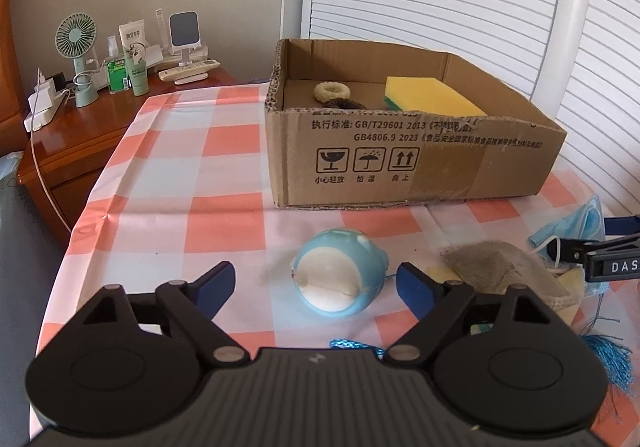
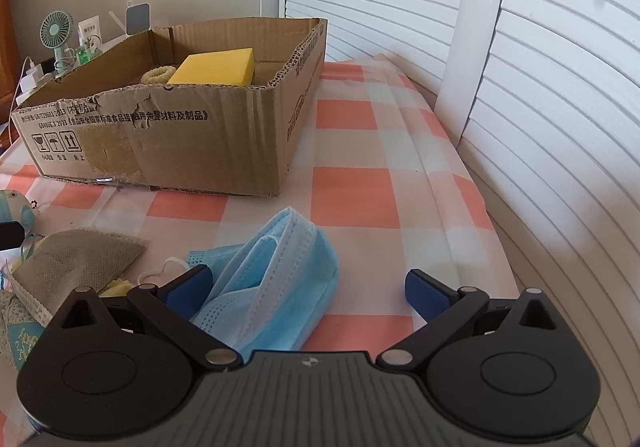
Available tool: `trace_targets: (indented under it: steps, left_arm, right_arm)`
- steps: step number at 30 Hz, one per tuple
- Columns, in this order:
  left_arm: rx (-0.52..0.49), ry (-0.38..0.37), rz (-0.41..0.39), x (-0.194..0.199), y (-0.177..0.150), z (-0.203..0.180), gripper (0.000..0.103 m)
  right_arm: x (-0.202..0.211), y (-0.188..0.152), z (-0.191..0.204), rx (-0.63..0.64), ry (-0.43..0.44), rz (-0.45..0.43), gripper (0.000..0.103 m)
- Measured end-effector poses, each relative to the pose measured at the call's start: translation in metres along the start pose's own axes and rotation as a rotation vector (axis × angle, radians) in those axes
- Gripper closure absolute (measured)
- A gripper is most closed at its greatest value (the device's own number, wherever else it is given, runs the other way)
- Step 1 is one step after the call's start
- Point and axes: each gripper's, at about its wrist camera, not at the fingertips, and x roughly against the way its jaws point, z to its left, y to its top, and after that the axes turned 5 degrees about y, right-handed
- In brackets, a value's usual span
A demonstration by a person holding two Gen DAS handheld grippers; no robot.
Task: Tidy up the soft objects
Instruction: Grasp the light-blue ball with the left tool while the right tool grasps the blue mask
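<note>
Left wrist view: the left gripper [image 1: 316, 283] has its blue fingers [image 1: 218, 283] wide apart, with a round blue and white toy [image 1: 340, 277] sitting between them on the checked desk [image 1: 200, 183]. The right gripper [image 2: 308, 287] also has its fingers [image 2: 426, 291] apart, around a crumpled blue face mask [image 2: 280, 279]. A gray pouch [image 2: 76, 255] lies just beside it. Farther back stands a cardboard box [image 1: 400, 163] holding a yellow sponge [image 1: 428, 95] and a cream hair tie [image 1: 332, 91].

Blue plush ball [image 1: 339, 278], crumpled blue masks [image 2: 276, 287] on cloth
</note>
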Motion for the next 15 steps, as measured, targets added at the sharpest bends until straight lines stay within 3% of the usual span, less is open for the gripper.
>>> trace_targets:
  steps: [4, 6, 15]
  left_arm:
    - [0.012, -0.017, -0.006, -0.002, 0.001, -0.003, 0.038]
    - [0.022, -0.032, -0.002, -0.004, 0.001, -0.004, 0.052]
    - [0.015, -0.035, -0.001, -0.005, -0.003, -0.009, 0.053]
  right_arm:
    - [0.001, -0.001, 0.000, -0.001, -0.003, -0.005, 0.000]
    - [0.001, -0.001, 0.001, -0.004, -0.007, -0.003, 0.000]
    - [0.005, 0.000, 0.012, -0.015, -0.040, 0.019, 0.004]
